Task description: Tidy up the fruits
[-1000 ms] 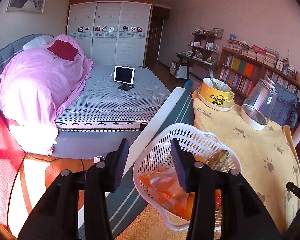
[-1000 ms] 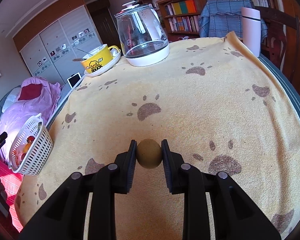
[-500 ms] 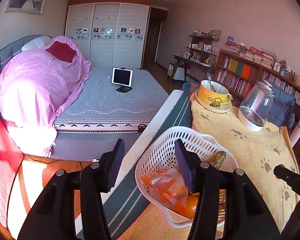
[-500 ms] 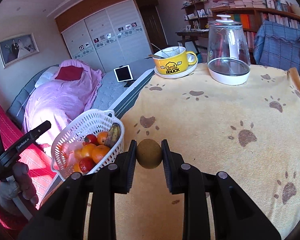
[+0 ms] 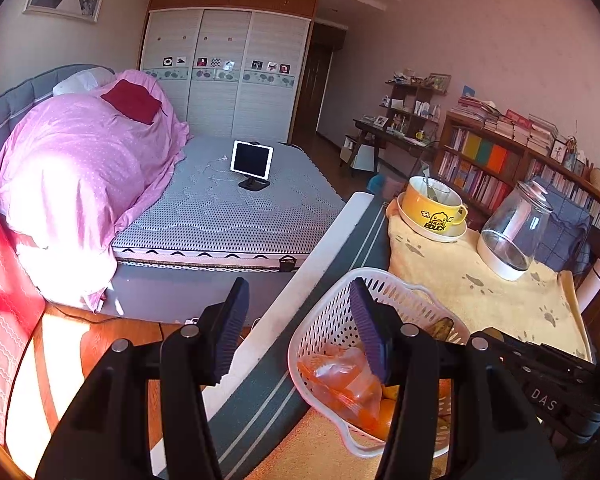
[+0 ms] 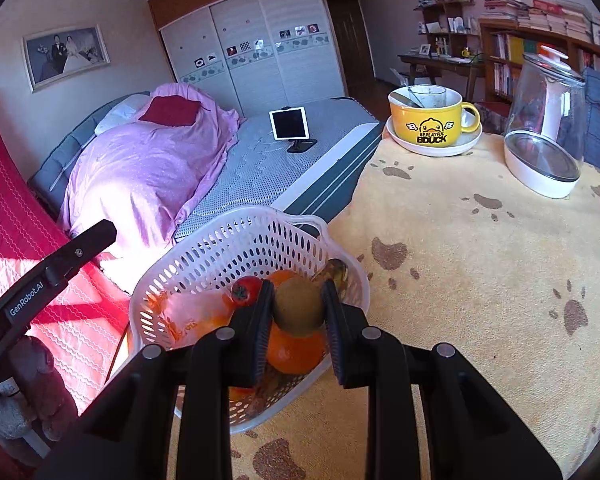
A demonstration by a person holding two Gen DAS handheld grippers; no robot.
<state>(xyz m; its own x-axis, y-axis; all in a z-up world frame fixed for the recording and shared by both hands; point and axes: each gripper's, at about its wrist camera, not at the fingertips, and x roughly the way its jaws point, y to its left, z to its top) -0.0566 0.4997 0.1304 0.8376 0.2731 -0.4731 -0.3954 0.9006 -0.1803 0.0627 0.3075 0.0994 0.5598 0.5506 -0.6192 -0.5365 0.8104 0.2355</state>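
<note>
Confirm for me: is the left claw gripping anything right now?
No, the left claw is open with only air between its pads, beside the white basket.

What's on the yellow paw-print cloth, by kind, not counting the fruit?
Basket: 1, white basket holding fruit
Mug: 1, yellow mug
Saucer: 1, white saucer under the mug
Kettle: 1, glass kettle
Total: 4
Apart from these, the right gripper holds a kiwi over the basket.
</note>
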